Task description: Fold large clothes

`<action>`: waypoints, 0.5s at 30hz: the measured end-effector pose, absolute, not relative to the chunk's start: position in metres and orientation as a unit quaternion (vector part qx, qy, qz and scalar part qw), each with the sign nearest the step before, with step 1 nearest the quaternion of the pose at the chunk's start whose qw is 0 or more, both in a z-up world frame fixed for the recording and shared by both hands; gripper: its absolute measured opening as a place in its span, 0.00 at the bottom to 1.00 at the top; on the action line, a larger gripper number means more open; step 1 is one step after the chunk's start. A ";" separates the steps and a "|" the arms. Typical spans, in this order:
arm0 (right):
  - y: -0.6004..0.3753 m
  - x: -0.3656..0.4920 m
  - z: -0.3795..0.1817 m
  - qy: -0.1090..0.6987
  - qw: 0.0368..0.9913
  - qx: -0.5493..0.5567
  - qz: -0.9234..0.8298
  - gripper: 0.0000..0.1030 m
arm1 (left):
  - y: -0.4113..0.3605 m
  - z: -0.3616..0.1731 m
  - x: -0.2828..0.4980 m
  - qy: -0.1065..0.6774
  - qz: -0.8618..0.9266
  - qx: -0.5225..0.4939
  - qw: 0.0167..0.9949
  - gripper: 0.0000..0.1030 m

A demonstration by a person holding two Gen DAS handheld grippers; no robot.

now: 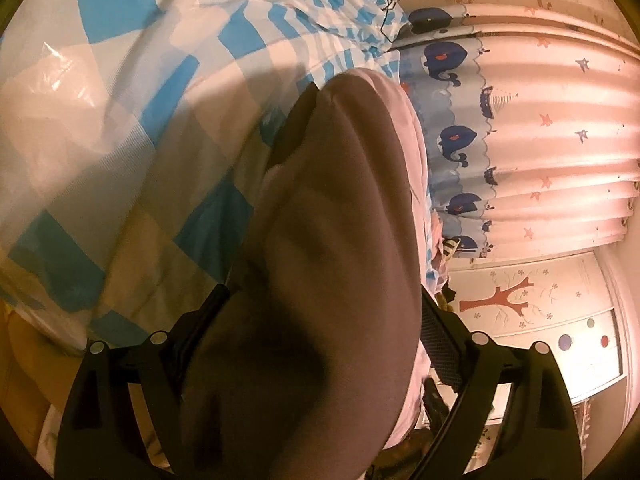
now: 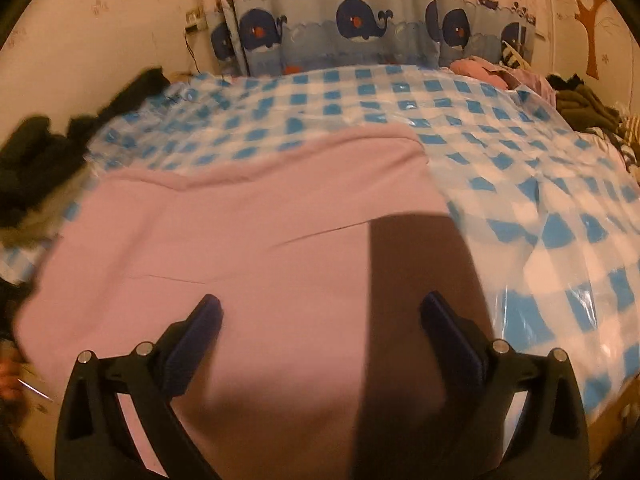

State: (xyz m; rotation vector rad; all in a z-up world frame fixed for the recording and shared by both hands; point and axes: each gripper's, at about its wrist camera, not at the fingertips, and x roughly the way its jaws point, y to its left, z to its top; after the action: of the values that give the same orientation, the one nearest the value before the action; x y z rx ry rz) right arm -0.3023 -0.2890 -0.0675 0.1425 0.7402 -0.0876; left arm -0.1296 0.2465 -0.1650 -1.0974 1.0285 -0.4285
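The soft, floppy pink garment is lying on the bed; both grippers' fingers are gaping wide, gripping nothing; its near edge looks best for gripping.

A child's bedroom: checkered bed, whale curtain, tree wall sticker.

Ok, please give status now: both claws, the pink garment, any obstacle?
Left claw open, pink garment between fingers. Right claw open, empty, above garment. Garment flat on checked cover. No obstacle seen.
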 end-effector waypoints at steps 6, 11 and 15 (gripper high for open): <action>-0.350 -0.293 -0.048 0.352 0.914 0.198 0.028 0.94 | 0.246 -0.156 -0.137 0.476 -0.192 -0.472 0.716 0.82; -0.423 -0.377 -0.047 0.365 0.862 0.349 0.044 0.94 | 0.256 -0.161 -0.135 0.483 -0.175 -0.471 0.717 0.82; -0.437 -0.408 -0.085 0.407 0.798 0.438 0.077 0.94 | 0.252 -0.159 -0.136 0.485 -0.169 -0.469 0.719 0.83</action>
State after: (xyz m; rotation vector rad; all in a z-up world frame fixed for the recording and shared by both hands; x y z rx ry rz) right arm -0.4084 -0.4368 -0.0848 0.9392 0.8726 0.1650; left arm -0.1364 0.2515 -0.1593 -1.0367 1.0721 -0.3727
